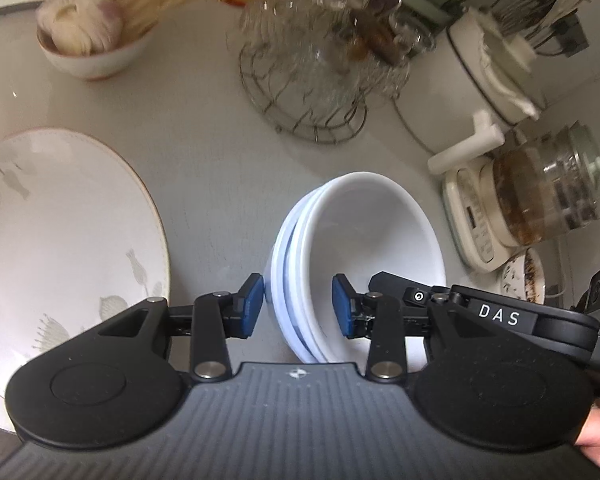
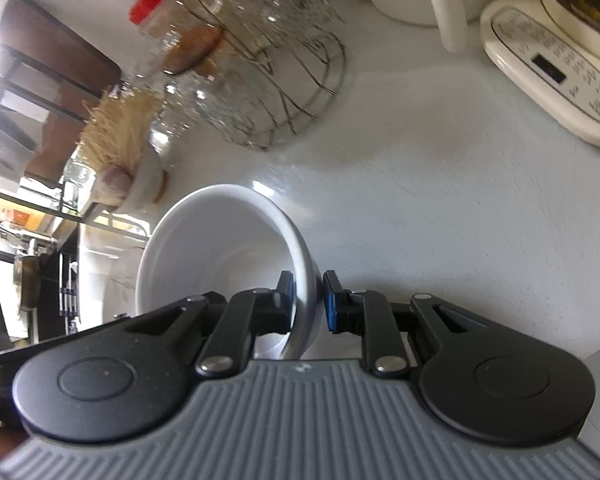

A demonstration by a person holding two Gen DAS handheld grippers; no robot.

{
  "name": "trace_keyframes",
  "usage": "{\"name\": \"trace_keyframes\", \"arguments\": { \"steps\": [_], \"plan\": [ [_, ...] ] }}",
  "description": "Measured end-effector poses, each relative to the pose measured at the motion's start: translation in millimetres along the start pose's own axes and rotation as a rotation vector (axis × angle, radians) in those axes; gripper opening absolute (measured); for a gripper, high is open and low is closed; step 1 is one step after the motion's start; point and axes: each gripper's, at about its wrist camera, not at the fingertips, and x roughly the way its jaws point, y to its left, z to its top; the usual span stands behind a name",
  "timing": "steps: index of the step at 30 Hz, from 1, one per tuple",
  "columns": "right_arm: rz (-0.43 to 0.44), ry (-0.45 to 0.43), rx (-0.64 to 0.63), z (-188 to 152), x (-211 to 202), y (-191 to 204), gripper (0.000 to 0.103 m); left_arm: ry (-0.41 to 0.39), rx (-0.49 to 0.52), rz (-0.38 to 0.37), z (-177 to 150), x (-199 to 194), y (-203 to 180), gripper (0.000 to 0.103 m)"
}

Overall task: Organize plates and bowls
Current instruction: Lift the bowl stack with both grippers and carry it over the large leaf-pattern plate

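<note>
L gripper (image 1: 298, 306): clamped on rim of stacked white bowls (image 1: 360, 264)
R gripper (image 2: 309, 300): gripping wall of white bowl (image 2: 220, 248)
Plate (image 1: 60, 232): left of stack, on counter (image 1: 220, 152)

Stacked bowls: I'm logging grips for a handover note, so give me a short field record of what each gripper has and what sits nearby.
left gripper: pads straddle the rims of the stacked white bowls; outer pad against the rim, inner pad's contact not clear
right gripper: shut on the wall of a white bowl, one pad inside, one outside
bowl count: at least three nested rims in the left wrist view
large plate: white, leaf pattern, left of the bowls
counter: pale, also holds a wire basket of glassware
</note>
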Motion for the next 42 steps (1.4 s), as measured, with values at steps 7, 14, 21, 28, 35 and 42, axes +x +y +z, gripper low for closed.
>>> {"name": "trace_keyframes", "arguments": {
  "steps": [7,14,21,28,35,42],
  "plan": [
    [0.024,-0.031,-0.041,0.3,-7.2,26.8,0.02,-0.048,-0.021,-0.011,1.3,-29.6,12.1,0.042],
    [0.052,-0.043,-0.107,-2.9,-0.6,63.2,0.02,-0.118,-0.065,-0.004,0.2,-54.2,38.3,0.042],
    [0.075,-0.034,-0.174,-12.6,14.7,101.4,0.02,-0.164,-0.121,0.016,-2.1,-77.6,74.9,0.042],
    [0.073,-0.001,-0.208,-33.7,41.2,139.7,0.02,-0.16,-0.169,0.066,-7.0,-90.5,118.9,0.042],
    [0.036,0.024,-0.19,-57.8,77.0,159.2,0.019,-0.114,-0.162,0.085,-4.6,-85.3,163.1,0.042],
    [-0.002,0.01,-0.138,-73.2,94.3,165.3,0.02,-0.053,-0.112,0.076,-1.9,-66.4,188.4,0.042]
  ]
}}
